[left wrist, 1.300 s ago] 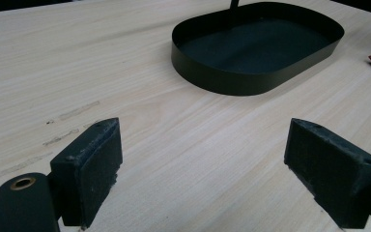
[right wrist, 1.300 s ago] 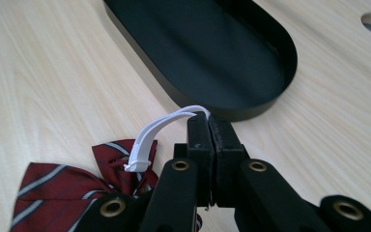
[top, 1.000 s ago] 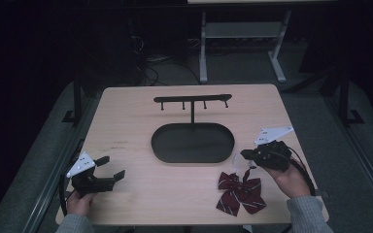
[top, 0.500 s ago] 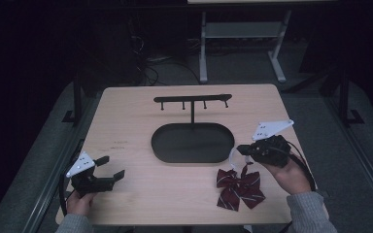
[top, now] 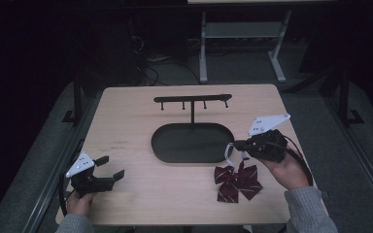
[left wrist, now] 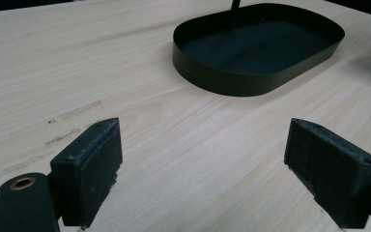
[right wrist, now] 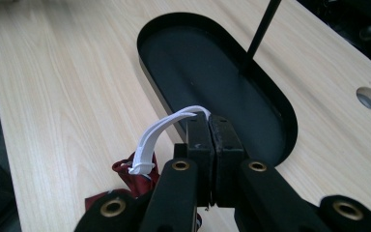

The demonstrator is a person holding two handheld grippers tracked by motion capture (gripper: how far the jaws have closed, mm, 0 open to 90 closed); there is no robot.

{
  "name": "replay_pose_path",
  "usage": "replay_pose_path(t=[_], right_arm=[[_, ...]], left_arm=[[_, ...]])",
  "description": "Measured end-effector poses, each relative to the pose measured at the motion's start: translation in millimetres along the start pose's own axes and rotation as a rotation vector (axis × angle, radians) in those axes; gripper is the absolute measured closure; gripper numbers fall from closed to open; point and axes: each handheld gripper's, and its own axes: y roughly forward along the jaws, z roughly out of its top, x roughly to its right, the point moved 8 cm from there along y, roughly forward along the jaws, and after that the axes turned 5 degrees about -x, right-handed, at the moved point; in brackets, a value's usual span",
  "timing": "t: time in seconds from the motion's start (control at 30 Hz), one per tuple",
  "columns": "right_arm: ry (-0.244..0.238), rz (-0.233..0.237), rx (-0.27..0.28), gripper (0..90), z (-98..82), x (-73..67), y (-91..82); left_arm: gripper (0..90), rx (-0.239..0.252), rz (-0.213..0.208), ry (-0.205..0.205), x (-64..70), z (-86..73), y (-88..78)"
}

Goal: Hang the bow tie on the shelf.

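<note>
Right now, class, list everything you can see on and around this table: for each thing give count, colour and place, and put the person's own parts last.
bow tie: one, dark red with pale stripes, near right part of the table, lying flat
white strap: one, white, runs from the bow tie up into the shut right jaws
hook stand: one, black bar with four pegs on a post, table centre
oval tray: one, black, the stand's base
table: one, light wood
white frame: one, on the floor behind
left gripper: one, black, near left, open
right gripper: one, black, right of the tray, shut on the strap
hands: two, bottom edge
</note>
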Motion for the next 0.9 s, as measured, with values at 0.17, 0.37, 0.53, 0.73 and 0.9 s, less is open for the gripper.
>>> replay_pose_path(t=[0.17, 0.37, 0.53, 0.73, 0.9], right_arm=[[-0.013, 0.01, 0.006, 88.3, 10.2, -0.7, -0.9], [-0.026, 0.019, 0.008, 88.2, 19.0, 0.1, 0.4], [-0.027, 0.023, 0.013, 88.2, 24.5, -0.1, 0.2], [-0.031, 0.025, 0.017, 88.2, 32.7, 2.3, 0.8], [-0.038, 0.035, 0.022, 88.2, 40.8, 2.5, 2.5]], left_arm=[[12.9, 0.002, 0.0, 0.007, 1.8, 1.1, -0.2], [12.9, 0.0, 0.002, 0.001, 1.2, 0.8, -0.1], [12.9, -0.002, 0.004, 0.008, 0.1, 0.6, -0.1], [12.9, 0.001, 0.006, 0.004, -0.6, 1.0, -0.1], [12.9, 0.001, 0.005, 0.005, -0.6, 1.1, -0.7]])
